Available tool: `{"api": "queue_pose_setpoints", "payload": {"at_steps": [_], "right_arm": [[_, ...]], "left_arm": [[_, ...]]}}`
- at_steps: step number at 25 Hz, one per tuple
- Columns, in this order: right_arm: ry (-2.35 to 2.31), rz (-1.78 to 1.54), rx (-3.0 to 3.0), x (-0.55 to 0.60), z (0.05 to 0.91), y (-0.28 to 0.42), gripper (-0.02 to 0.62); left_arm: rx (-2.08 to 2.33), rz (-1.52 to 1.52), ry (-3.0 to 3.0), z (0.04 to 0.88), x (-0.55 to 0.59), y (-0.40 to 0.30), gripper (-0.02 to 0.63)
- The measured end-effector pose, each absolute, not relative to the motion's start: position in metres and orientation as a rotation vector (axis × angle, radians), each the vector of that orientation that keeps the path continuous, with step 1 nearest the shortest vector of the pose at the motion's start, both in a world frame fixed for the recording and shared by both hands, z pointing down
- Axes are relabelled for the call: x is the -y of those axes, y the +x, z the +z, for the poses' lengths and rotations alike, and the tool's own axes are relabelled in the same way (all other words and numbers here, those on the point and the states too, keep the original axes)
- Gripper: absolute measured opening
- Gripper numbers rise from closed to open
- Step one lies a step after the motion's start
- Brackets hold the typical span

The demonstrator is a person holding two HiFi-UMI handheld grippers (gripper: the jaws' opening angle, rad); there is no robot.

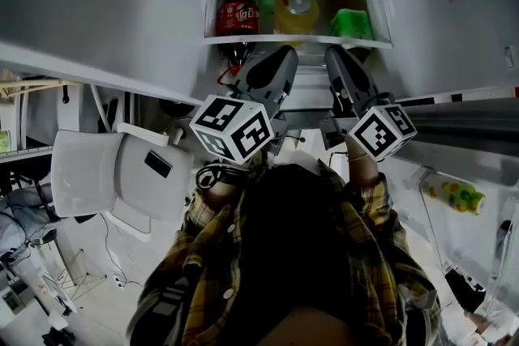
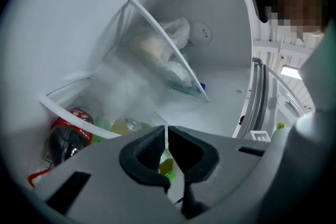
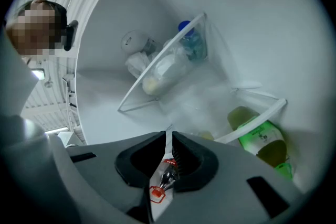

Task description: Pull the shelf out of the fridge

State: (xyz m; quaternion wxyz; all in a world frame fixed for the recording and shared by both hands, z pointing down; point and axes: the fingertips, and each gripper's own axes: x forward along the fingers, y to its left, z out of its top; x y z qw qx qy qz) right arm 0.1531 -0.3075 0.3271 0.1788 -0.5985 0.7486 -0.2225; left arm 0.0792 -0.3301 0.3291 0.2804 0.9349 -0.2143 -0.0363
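**Visibility.** In the head view the tips of both claws were lost under the gripper bodies where they met the front edge of the shelf (image 1: 292,39). The person's head (image 1: 296,239) and plaid sleeves (image 1: 369,207) hid both forearms. The top of the fridge (image 2: 79,18) was cut off by the frame. The upper rack (image 2: 157,55) held pale bags behind a hazy pane; I couldn't ID the contents.

**Shelf loc.** It sat inside the fridge, behind its white front trim. On it stood a cola bottle (image 1: 238,16), a yellow bottle (image 1: 296,12) and a green bottle (image 1: 350,22).

**L claw** (image 2: 167,129). It was closed on the shelf's thin edge, and the pane showed as a white sliver btwn the pads. A green/yellow bottle showed thru the gap below.

**R claw** (image 3: 169,136). It was likewise clamped on the pane edge, w/ the cola bottle's neck visible behind it.

**Pose.** Both grippers reached fwd side by side into the opening, L on the cola side and R on the green-bottle side. The left cube (image 1: 231,128) and right cube (image 1: 383,131) sat at the rear, nearest the head camera. Each gripper was rolled on its side, so the pane stood upright in its own view.
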Motion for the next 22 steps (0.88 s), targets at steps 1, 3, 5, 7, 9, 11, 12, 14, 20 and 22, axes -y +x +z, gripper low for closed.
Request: {"api": "queue_pose_setpoints", "payload": {"at_steps": [1,3,5,7,9,11,12,14,20,22], "right_arm": [[-1.679,-0.656,-2.112,0.308,0.331,0.153,0.031],[-1.648,-0.708,-2.103,0.310,0.338,0.153,0.069],[-1.623,-0.746,-2.093,0.311,0.344,0.153,0.083],[-1.608,-0.780,-2.080,0.313,0.348,0.154,0.102],[-1.587,-0.826,-2.061,0.315,0.352,0.153,0.131],[-1.561,-0.872,-2.034,0.317,0.357,0.153,0.152],[-1.549,-0.892,-2.021,0.318,0.360,0.153,0.158],[-1.521,-0.932,-1.994,0.319,0.364,0.154,0.163],[-1.461,-0.995,-1.948,0.326,0.372,0.156,0.163],[-1.446,-1.010,-1.928,0.330,0.374,0.158,0.163]], "left_arm": [[0.569,-0.093,2.494,0.332,0.330,0.080,0.011],[0.556,-0.089,2.464,0.337,0.330,0.081,0.040],[0.543,-0.084,2.433,0.342,0.330,0.082,0.071],[0.532,-0.078,2.405,0.347,0.331,0.083,0.108],[0.516,-0.076,2.373,0.352,0.332,0.084,0.148],[0.502,-0.073,2.342,0.357,0.333,0.086,0.183],[0.496,-0.071,2.328,0.360,0.333,0.086,0.192],[0.479,-0.071,2.293,0.365,0.334,0.088,0.201],[0.475,-0.089,2.196,0.377,0.343,0.092,0.202],[0.494,-0.099,2.178,0.380,0.349,0.093,0.201]]}}
